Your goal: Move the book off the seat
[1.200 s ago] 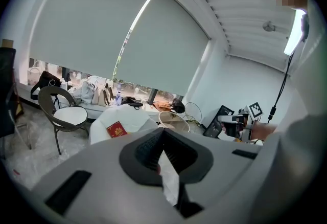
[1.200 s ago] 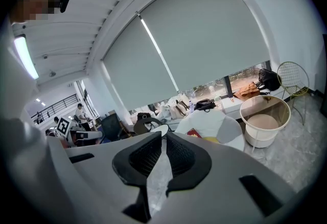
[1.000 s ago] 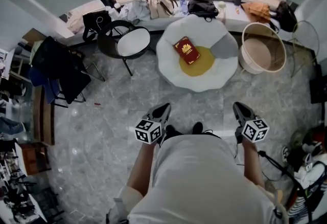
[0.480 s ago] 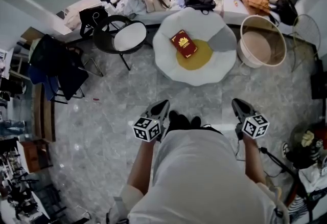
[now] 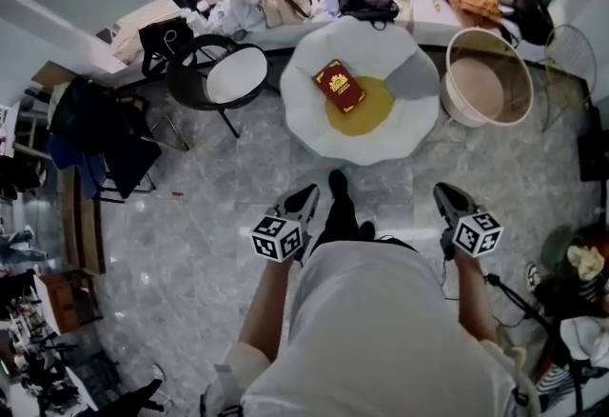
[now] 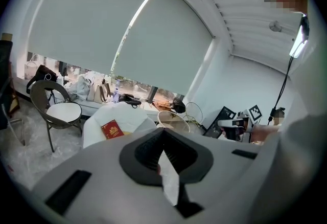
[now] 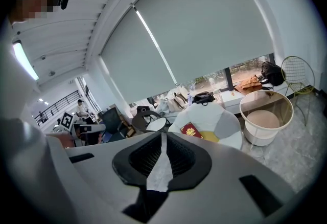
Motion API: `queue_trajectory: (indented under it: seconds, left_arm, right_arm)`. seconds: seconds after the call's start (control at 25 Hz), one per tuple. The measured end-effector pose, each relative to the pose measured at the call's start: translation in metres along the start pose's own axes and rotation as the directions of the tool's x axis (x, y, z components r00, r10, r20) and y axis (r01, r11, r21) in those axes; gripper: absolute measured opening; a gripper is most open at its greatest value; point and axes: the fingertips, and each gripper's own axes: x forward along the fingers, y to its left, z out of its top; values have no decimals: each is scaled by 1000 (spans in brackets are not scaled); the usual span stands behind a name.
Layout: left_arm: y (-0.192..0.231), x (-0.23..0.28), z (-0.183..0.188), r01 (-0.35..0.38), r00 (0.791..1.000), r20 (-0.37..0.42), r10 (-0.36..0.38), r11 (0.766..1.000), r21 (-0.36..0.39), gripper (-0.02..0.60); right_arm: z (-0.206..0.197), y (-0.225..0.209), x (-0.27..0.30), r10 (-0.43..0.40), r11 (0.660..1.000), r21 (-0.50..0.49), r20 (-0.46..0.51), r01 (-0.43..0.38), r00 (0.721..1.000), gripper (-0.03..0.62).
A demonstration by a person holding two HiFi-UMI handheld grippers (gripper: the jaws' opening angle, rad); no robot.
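head view puts you a step nearer than a second ago: one shoe [image 5: 337, 188] now reaches forward toward the seat [image 5: 314, 134], while both grippers have stayed low by your hips. the left gripper [image 5: 306, 196] has its jaws pressed together on nothing, and the right gripper [image 5: 445, 196] is likewise closed and empty. so the approach is under way but the reach has not begun, and whichever gripper you use must spread before it can take anything. the book [image 5: 340, 87] is untouched. it lies flat, cover up, on the seat, left of the middle, with its near-right end over the yellow centre [image 5: 369, 120]. its long axis runs on a diagonal, from far-left to near-right as you look down, so no edge faces you squarely. i'd judge you will need to turn your wrist to meet an edge across its short side.
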Motion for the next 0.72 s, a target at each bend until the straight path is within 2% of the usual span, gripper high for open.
queue_trajectory:
  seconds: [0.36, 0.56, 0.72]
  left_arm:
    - [49, 57, 52, 57, 998, -25, -57, 998, -7, 3]
    - [72, 85, 75, 124, 990, -63, -122, 992, 30, 3]
    - [99, 108, 87, 144, 986, -95, -140, 989, 38, 3]
  right_arm:
    - [43, -15, 64, -41, 999, 29, -18, 42, 999, 54]
    - [63, -21, 110, -53, 998, 22, -40, 54, 998, 54]
    - [78, -20, 150, -42, 999, 5, -57, 43, 997, 54]
